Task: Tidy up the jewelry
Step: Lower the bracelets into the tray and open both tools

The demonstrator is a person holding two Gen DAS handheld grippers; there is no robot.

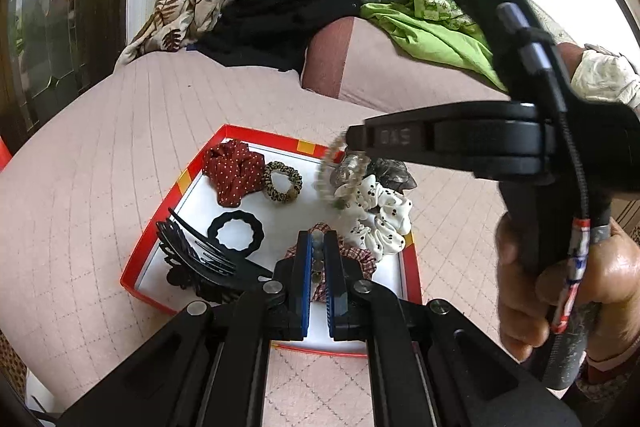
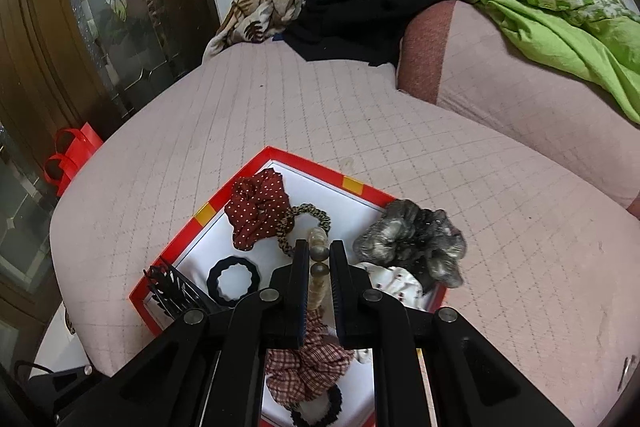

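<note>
Both grippers are closed on beaded jewelry above a red-rimmed tray (image 1: 412,269) that sits on a pink quilted cushion (image 1: 120,131). In the left wrist view, the left gripper (image 1: 318,255) has its blue-padded fingers (image 1: 306,259) drawn almost together, with a thin strand of small beads (image 1: 317,259) pinched in the narrow slot between them; the strand is partly hidden, so it may or may not be one piece with the other string. The right gripper (image 1: 354,147) comes in from three o'clock in that view, held by a hand (image 1: 560,279), and a blurred loop of pale beads (image 1: 332,183) hangs from its tip toward six o'clock. In the right wrist view, the right gripper (image 2: 319,259) clamps that bracelet (image 2: 318,267) between its fingers (image 2: 300,267), with round beads poking past the tips toward twelve o'clock. In the tray lie a red dotted scrunchie (image 1: 234,173) at eleven o'clock, a leopard hair tie (image 1: 282,183) just beside it, a black wavy ring (image 1: 236,231), a black claw clip (image 1: 192,259) at eight o'clock, a white spotted scrunchie (image 1: 380,219) and a plaid scrunchie (image 2: 308,363). A grey scrunchie (image 2: 412,239) rests on the tray's two o'clock rim.
</note>
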